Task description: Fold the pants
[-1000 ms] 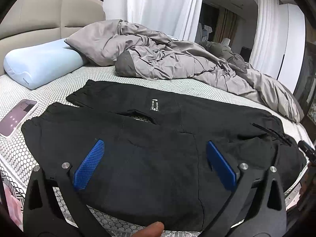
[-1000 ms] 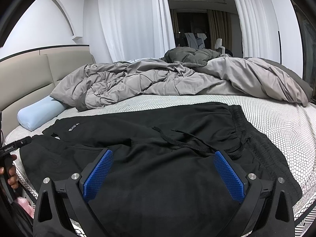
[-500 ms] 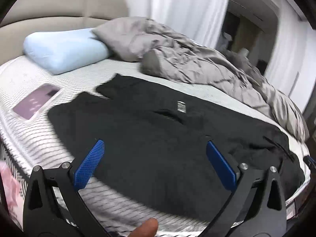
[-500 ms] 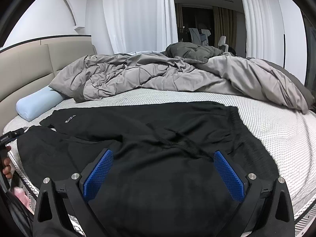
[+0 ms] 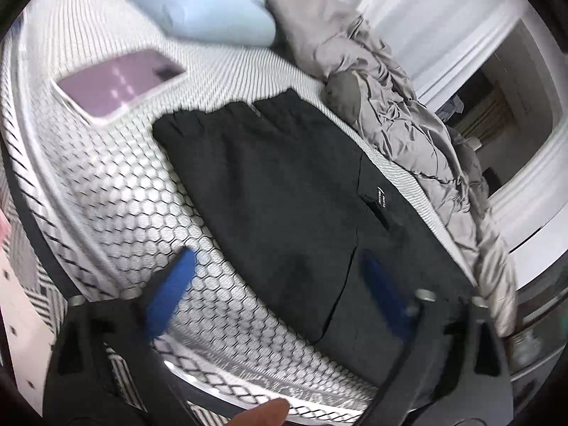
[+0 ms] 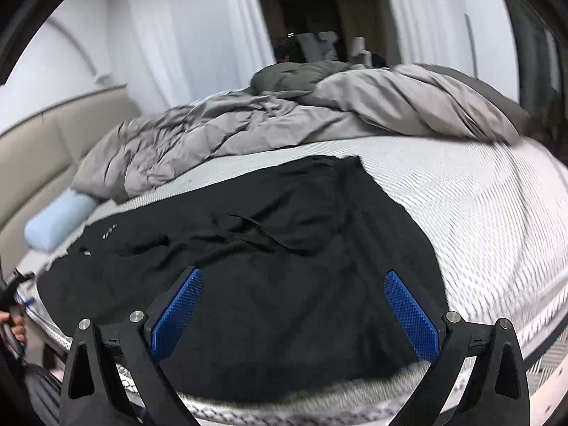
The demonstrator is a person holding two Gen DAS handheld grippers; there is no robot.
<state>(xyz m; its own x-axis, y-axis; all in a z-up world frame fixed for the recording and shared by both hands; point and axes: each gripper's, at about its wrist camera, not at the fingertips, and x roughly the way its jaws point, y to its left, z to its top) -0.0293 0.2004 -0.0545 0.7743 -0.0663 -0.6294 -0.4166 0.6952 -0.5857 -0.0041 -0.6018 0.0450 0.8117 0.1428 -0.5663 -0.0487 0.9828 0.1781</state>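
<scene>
The black fabric pants [image 5: 294,195] lie flat on the honeycomb-patterned white mattress [image 5: 117,191], their near edge between the left gripper [image 5: 280,291] jaws, which are spread though just closing somewhat, pinching nothing. The right gripper [image 6: 291,305] jaws stand wide over the waist end. Bare mattress opens at 3 o'clock of the pants in the right view; a crumpled grey duvet [image 6: 248,124] bounds 12 o'clock.

A home bedroom: a bed [image 6: 479,213], rumpled duvet [image 6: 248,131], pillow [image 5: 198,3], and curtains [image 6: 188,35].
</scene>
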